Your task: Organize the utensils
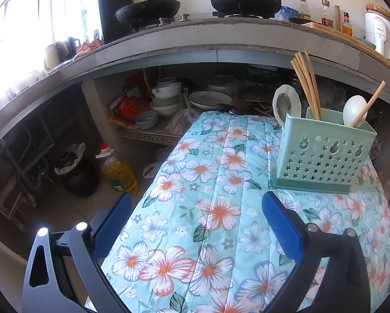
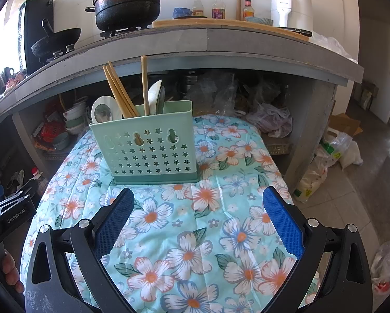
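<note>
Left gripper [image 1: 196, 217] and right gripper [image 2: 199, 215] both spread wide, holding nothing. Green holder [image 2: 149, 151] upright on floral cloth [image 2: 195, 234] (chopsticks [image 2: 119, 92] and spoons [image 2: 154, 95] inside).

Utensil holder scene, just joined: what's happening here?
A person holds a hand-held gripper in each hand over a floral tablecloth. Both the left hand-held gripper and the right hand-held gripper are open and empty, short of the green utensil holder. The holder stands upright on the cloth with chopsticks and spoons already in it. No loose utensils show on the cloth.
</note>
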